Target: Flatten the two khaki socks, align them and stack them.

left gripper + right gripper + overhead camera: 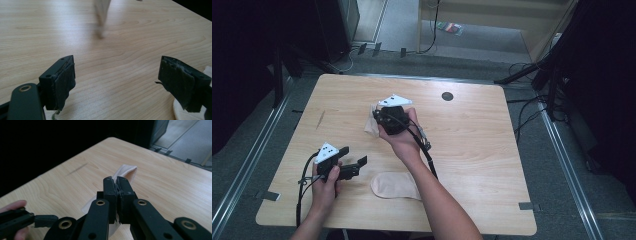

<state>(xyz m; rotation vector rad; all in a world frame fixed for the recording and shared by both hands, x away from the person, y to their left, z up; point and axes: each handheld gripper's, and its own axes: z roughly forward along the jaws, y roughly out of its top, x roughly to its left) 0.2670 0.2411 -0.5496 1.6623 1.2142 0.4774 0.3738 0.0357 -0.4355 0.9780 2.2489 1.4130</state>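
A beige sock (371, 127) hangs above the middle of the wooden table (472, 150), and my right gripper (378, 118) is shut on its top. In the right gripper view the black jaws (116, 182) are pressed together on the sock (126, 172), which droops below them. A second beige sock (394, 185) lies flat near the front edge. My left gripper (354, 162) rests low at the front left, open, with nothing between its pads (117, 82). The hanging sock (101, 15) shows blurred ahead of it, and the flat sock (185, 113) lies by its right jaw.
A dark round grommet (447, 96) sits in the table's far right part. Cables (429, 155) trail from both grippers toward the front edge. Dark stands and more cables crowd the floor (557, 90) to the right of the table.
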